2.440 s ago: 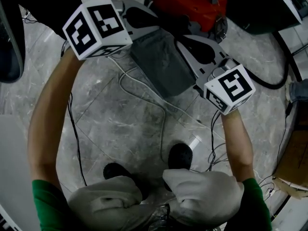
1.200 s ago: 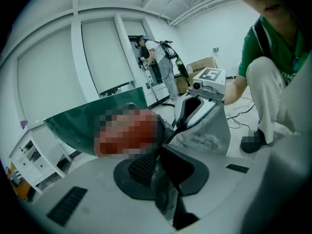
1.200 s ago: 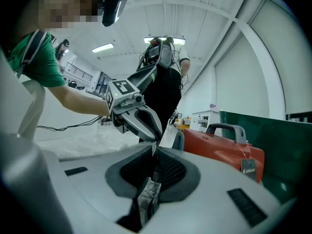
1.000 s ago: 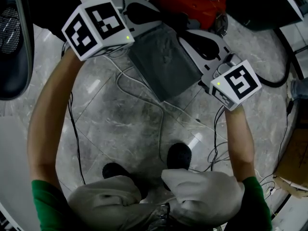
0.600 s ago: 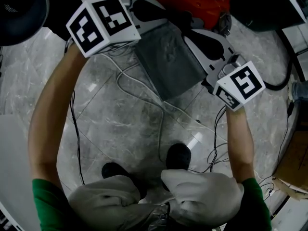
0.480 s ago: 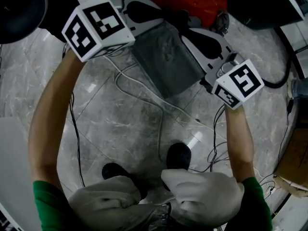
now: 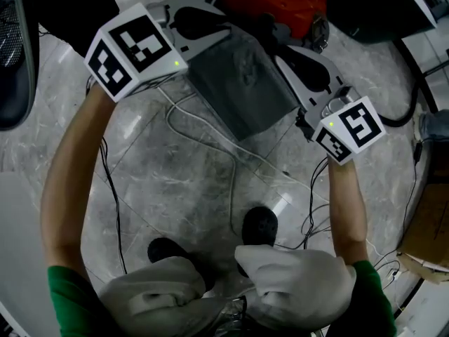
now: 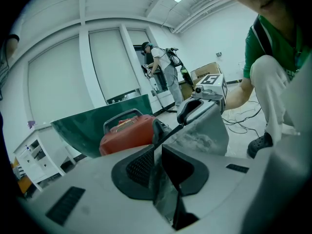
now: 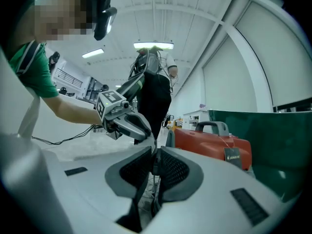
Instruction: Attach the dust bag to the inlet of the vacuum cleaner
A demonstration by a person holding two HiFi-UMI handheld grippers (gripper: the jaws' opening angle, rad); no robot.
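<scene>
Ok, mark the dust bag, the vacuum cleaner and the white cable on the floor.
dust bag (image 7: pixel 242 90), head view, middle of its grey cloth face
vacuum cleaner (image 7: pixel 270 5), head view, red top of its body
white cable (image 7: pixel 231 195), head view, the stretch running toward the shoes

Grey fabric dust bag (image 7: pixel 242 83): flat, roughly rectangular, pale dust smudges on its face. Hangs clear of the floor, slanted, lower corner pointing toward the person. Pinched at its upper edge on one side by the left gripper (image 7: pixel 231 32) and on the other by the right gripper (image 7: pixel 279 49), both clamped on the cloth. Red vacuum cleaner (image 7: pixel 270 2): boxy body, dark carry handle on top, small tag on its side. Stands upright just behind the bag's upper edge. Cannot tell whether bag and inlet meet.
</scene>
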